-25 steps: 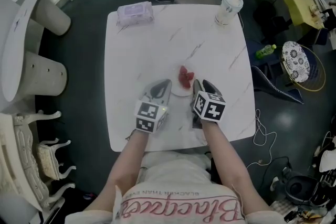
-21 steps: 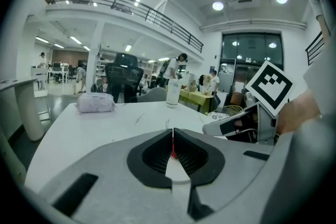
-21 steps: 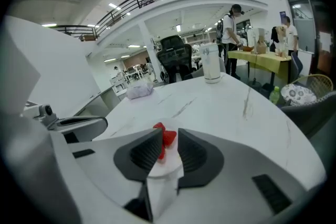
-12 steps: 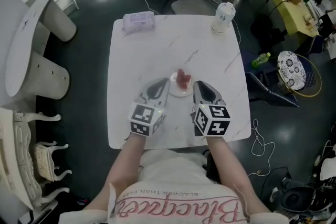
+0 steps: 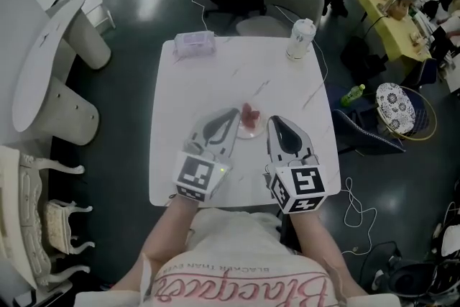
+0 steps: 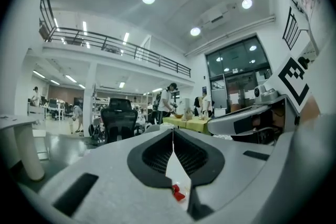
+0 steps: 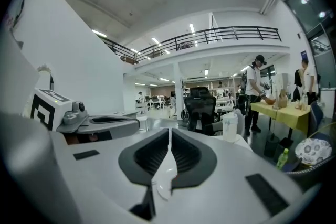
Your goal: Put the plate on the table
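The left claw (image 5: 230, 115) and the right claw (image 5: 274, 122) each pinch an opposite rim of the plate (image 5: 249, 129). It sits level between their tips, with the bench (image 5: 188, 86) directly beneath, so lowering looks likely.

Both bare forearms are reaching forward side by side. The left gripper (image 5: 231, 116) and right gripper (image 5: 274, 122) are pointing ahead, tips converging slightly. Each one's jaws are pressing together on an opposite edge of the plate (image 5: 249, 130).
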Demonstrator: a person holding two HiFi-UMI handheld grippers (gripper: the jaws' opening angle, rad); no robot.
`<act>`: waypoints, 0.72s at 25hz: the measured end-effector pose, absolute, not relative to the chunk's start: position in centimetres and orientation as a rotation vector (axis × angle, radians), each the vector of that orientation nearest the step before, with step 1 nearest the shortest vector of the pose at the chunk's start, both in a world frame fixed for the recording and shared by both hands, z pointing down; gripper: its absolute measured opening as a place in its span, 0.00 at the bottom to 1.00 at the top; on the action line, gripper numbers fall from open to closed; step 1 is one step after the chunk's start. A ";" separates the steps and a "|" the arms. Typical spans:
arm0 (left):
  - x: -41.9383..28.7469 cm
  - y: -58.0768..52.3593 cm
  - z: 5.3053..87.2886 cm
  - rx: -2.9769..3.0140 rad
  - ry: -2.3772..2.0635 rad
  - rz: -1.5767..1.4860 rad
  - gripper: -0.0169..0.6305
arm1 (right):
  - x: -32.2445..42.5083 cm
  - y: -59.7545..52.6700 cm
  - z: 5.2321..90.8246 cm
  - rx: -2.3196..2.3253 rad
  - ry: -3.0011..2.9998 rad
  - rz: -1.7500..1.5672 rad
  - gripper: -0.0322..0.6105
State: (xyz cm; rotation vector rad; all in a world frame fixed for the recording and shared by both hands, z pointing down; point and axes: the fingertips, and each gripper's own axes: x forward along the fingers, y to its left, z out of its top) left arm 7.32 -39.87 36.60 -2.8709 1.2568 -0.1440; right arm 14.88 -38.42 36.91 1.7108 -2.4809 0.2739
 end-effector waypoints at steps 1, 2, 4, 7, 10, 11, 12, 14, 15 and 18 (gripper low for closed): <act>7.4 -39.5 35.9 -2.865 1.245 -0.125 0.03 | 14.8 -38.0 36.0 1.714 -2.502 0.262 0.07; 7.5 -39.2 35.2 -2.861 1.234 -0.106 0.03 | 14.8 -37.6 35.1 1.715 -2.522 0.249 0.07; 7.7 -38.5 34.0 -2.852 1.217 -0.077 0.03 | 14.6 -36.9 33.6 1.706 -2.559 0.219 0.07; 8.0 -37.8 32.7 -2.840 1.205 -0.044 0.03 | 14.2 -36.1 32.3 1.687 -2.599 0.190 0.07; 7.9 -37.4 32.1 -2.820 1.193 -0.039 0.03 | 13.9 -35.6 32.4 1.671 -2.607 0.177 0.06; 7.9 -37.3 32.0 -2.815 1.191 -0.041 0.03 | 13.7 -35.5 32.4 1.668 -2.607 0.178 0.06; 7.8 -37.3 31.9 -2.815 1.192 -0.040 0.03 | 13.6 -35.4 32.5 1.665 -2.607 0.181 0.06; 7.5 -37.2 31.7 -2.822 1.202 -0.031 0.03 | 13.3 -35.2 32.4 1.663 -2.611 0.189 0.06; 7.4 -37.2 31.6 -2.823 1.205 -0.027 0.03 | 13.2 -35.2 32.4 1.662 -2.614 0.187 0.06; 7.6 -37.1 31.5 -2.811 1.206 -0.027 0.03 | 13.3 -35.0 32.2 1.664 -2.602 0.141 0.06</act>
